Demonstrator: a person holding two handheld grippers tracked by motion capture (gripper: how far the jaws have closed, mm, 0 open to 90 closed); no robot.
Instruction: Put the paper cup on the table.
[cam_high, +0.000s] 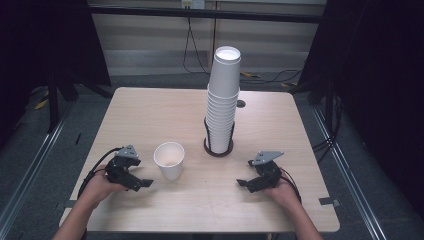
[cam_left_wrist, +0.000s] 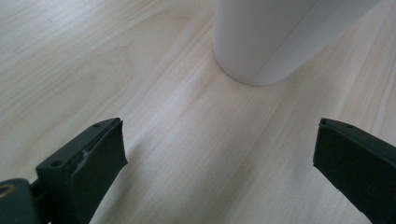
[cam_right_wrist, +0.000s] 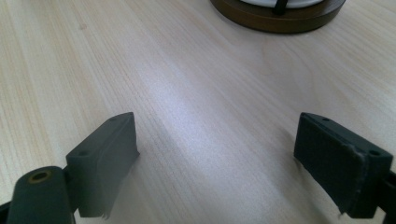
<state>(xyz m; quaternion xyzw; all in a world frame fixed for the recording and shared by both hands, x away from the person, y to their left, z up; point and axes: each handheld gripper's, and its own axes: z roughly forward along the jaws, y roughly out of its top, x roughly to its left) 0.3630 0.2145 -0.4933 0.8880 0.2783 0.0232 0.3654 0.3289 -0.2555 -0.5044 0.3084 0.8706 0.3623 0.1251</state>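
Left gripper (cam_high: 141, 183) low over the table, jaws spread, nothing between them. Single white paper cup (cam_high: 169, 160) stands upright just beyond, at its 1 o'clock, not touched. Right gripper (cam_high: 243, 183) also spread and empty; tall stack of white paper cups in a dark round holder (cam_high: 221, 107) at its 11 o'clock. Risk: a skewed approach clips the light cup's wall and tips it over.
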